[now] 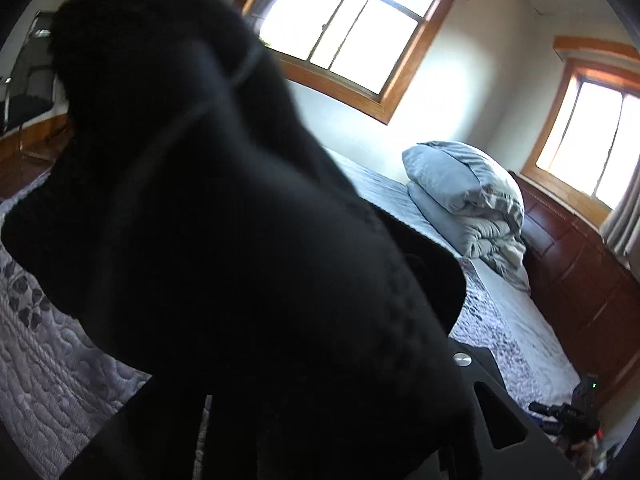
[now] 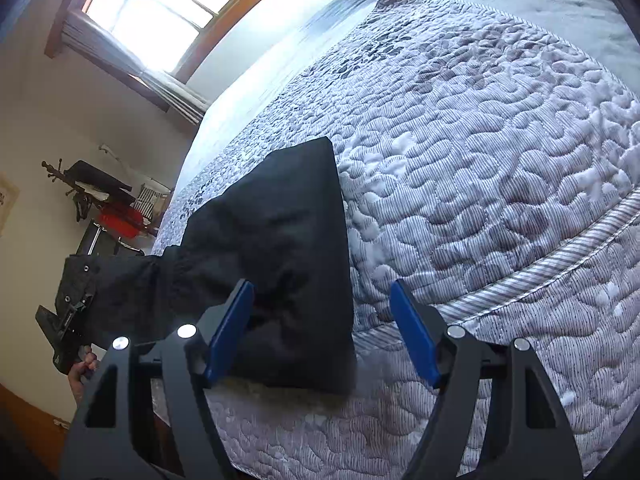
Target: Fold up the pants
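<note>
The black pants [image 2: 276,248] lie partly on the quilted bed, one end resting flat on it and the other end lifted off to the left. My left gripper [image 2: 70,312] is shut on that lifted end beyond the bed's side. In the left wrist view the black pants [image 1: 208,240] hang right over the camera and hide the fingers. My right gripper [image 2: 322,332] is open and empty just above the bed's edge. Its left blue pad [image 2: 230,328] is over the pants' near edge and its right pad [image 2: 414,336] is over the quilt.
The grey quilted bedspread [image 2: 480,160] covers the bed. A folded grey duvet and pillow [image 1: 468,204] sit at the head by a wooden headboard [image 1: 580,280]. A chair [image 1: 28,92] and a clothes rack [image 2: 108,200] stand by the walls. Windows are bright.
</note>
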`<action>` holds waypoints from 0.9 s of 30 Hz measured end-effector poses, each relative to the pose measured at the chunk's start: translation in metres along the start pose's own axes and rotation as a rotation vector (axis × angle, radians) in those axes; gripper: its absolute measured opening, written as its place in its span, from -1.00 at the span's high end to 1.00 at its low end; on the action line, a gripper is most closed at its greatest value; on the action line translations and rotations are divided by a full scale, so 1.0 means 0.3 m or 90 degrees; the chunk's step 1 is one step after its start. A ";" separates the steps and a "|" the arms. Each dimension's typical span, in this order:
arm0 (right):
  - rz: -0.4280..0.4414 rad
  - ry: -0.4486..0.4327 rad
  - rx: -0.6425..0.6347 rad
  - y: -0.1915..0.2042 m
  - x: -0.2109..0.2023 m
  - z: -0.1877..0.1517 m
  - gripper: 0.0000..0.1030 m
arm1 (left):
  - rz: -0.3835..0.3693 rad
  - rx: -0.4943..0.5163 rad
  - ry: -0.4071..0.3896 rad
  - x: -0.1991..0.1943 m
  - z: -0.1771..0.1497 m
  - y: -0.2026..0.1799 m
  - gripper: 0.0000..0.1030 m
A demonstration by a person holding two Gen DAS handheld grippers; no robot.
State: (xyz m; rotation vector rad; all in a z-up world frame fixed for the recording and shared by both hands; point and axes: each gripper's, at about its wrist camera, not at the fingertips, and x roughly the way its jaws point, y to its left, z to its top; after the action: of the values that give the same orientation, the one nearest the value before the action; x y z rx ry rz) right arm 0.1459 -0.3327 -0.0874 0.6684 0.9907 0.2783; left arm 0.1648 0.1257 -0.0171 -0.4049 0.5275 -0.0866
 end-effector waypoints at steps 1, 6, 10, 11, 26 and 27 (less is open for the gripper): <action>0.000 -0.002 -0.004 0.004 -0.005 0.001 -0.38 | -0.002 0.019 0.007 0.007 -0.006 -0.032 0.56; 0.004 -0.010 -0.012 0.011 -0.027 0.003 -0.39 | 0.000 0.074 0.045 0.064 -0.050 -0.129 0.56; 0.001 -0.011 -0.015 0.005 -0.039 0.000 -0.40 | 0.006 0.111 0.065 0.095 -0.088 -0.183 0.50; -0.003 -0.011 -0.017 0.004 -0.041 -0.001 -0.41 | 0.013 0.140 0.071 0.103 -0.102 -0.214 0.47; -0.006 0.012 -0.040 0.055 0.016 -0.016 -0.50 | 0.095 0.384 0.222 0.241 -0.365 -0.404 -0.22; -0.005 0.013 -0.044 0.067 0.020 -0.015 -0.52 | 0.103 0.388 0.229 0.243 -0.375 -0.401 -0.26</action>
State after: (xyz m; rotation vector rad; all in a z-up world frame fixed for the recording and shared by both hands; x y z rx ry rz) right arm 0.1469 -0.3125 -0.0805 0.5994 0.9982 0.3123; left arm 0.1734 -0.0377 -0.0923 0.2553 0.8510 -0.1597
